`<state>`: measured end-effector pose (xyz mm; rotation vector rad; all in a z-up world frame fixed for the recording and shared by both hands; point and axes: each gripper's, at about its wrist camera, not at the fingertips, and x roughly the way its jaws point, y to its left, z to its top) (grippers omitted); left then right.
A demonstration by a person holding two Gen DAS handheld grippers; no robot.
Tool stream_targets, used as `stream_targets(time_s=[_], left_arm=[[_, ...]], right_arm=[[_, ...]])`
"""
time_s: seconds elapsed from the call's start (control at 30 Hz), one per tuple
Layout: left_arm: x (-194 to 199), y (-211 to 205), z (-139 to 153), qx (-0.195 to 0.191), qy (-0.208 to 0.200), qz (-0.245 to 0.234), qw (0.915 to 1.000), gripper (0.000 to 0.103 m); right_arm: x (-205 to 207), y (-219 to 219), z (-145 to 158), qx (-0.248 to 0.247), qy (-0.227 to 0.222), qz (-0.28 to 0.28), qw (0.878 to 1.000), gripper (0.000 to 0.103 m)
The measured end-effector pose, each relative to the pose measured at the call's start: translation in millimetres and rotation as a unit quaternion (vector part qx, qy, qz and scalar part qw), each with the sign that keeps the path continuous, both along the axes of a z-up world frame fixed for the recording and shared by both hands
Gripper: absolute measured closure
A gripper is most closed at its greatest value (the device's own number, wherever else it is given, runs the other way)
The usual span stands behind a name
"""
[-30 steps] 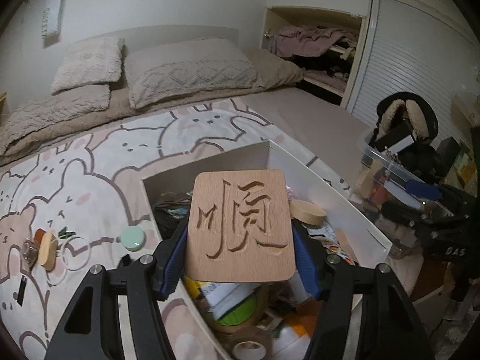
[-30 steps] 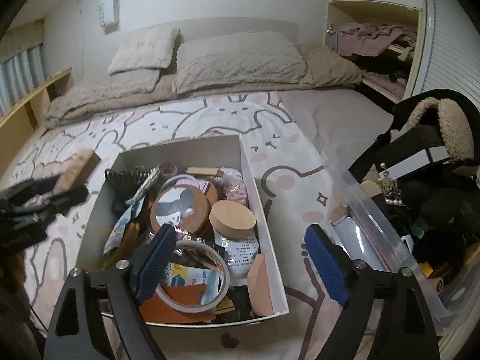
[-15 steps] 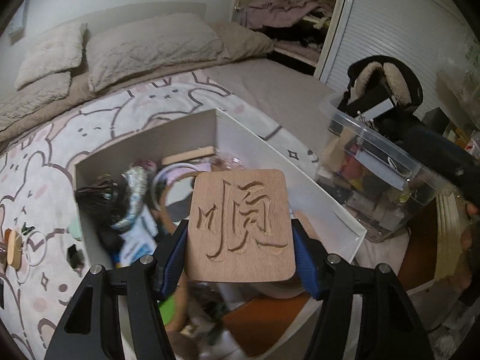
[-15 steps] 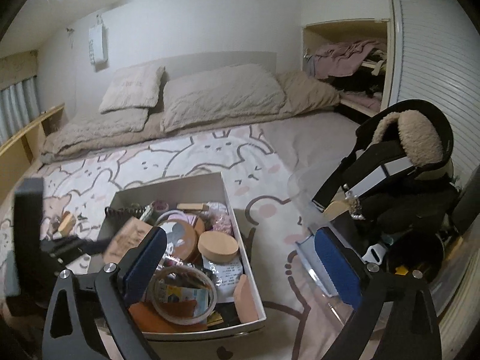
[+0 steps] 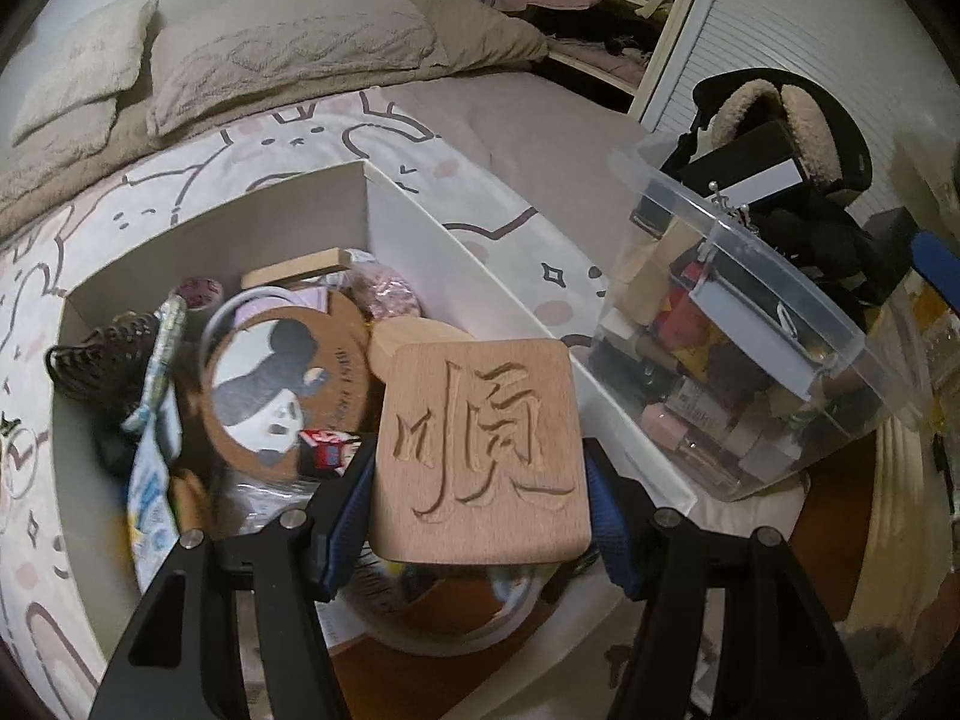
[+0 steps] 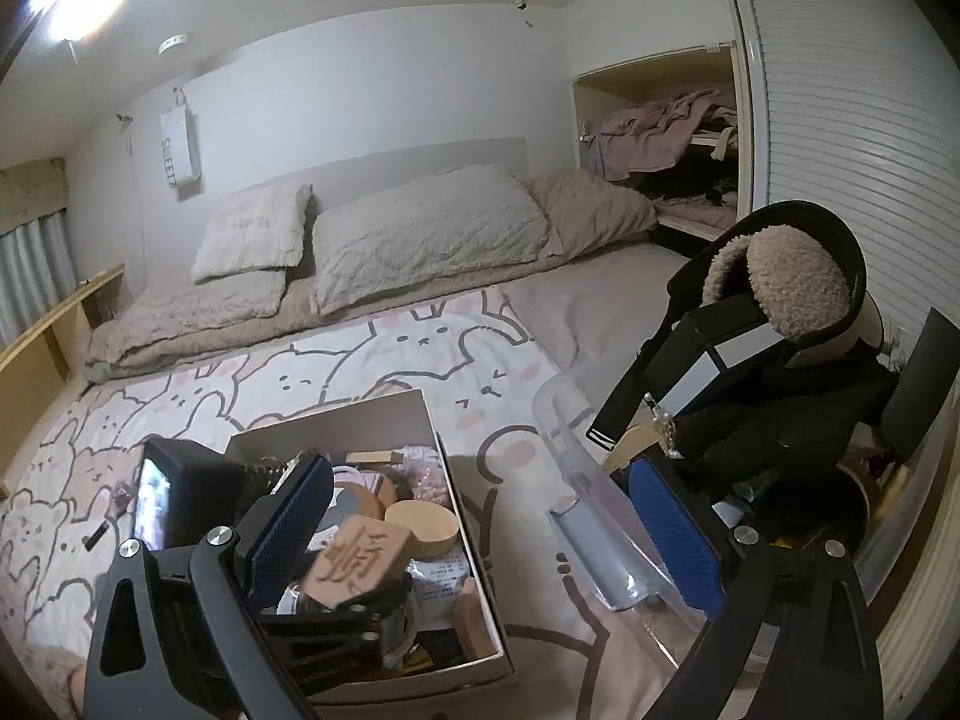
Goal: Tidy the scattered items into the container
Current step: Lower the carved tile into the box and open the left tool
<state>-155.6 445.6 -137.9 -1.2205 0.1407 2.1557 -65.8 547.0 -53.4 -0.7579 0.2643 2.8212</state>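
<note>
Left hand-held gripper (image 5: 480,498) pinches the wooden tile (image 5: 480,450) by its edges — held over the cluttered box (image 5: 420,222) on the bed (image 6: 540,312). Right hand-held gripper (image 6: 480,531) is spread wide, empty.

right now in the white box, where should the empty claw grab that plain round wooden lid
Take the round wooden lid across its curved rim, coming straight down from above. It lies flat on the pile in the white box with its top bare; the carved wooden tile in the left claw crowds its near side.

Both wrist views face the headboard; left looks close into the box (image 5: 420,240), right shallower.
</note>
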Motion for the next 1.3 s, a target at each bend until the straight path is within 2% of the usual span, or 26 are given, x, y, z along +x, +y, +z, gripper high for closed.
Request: stream_targets(time_s=[0.03,0.07,0.13,0.77,0.87,0.93,1.13,1.3], left_arm=[[1.2,2.4,-0.2,0.002,-0.001,-0.003,1.0,0.035],[2.2,4.1,0.4,0.003,-0.001,-0.005,1.0,0.018],[6.9,4.5,3.0,0.011,0.006,-0.004,0.9999,0.001],[5.8,-16.4,17.3,0.019,0.01,0.014,0.9997,0.001],[2.6,-14.0,12.8,0.037,-0.021,0.002,0.9991,0.001],[0.8,-9.2,6.8,0.055,-0.056,-0.017,0.9968,0.001],[-10.5,1.7,-10.7,0.062,-0.106,-0.024,0.9921,0.001],[-10.5,0.6,-11.7,0.091,-0.138,-0.032,0.9858,0.001]], right_arm=[[0.8,1.6,0.1,-0.002,0.001,-0.001,1.0,0.004],[1.8,3.0,0.1,-0.004,0.003,-0.002,1.0,0.004],[3.5,6.2,0.2,-0.007,0.006,-0.006,1.0,0.004],[11.0,3.1,7.3,-0.013,0.016,-0.008,1.0,0.004],[13.6,1.8,10.3,-0.013,0.019,-0.007,1.0,0.004],[14.0,1.8,11.4,-0.012,0.02,-0.008,1.0,0.004],[15.6,5.2,14.2,-0.014,0.02,-0.011,1.0,0.004],[16.7,8.6,13.5,-0.014,0.017,-0.014,1.0,0.004]])
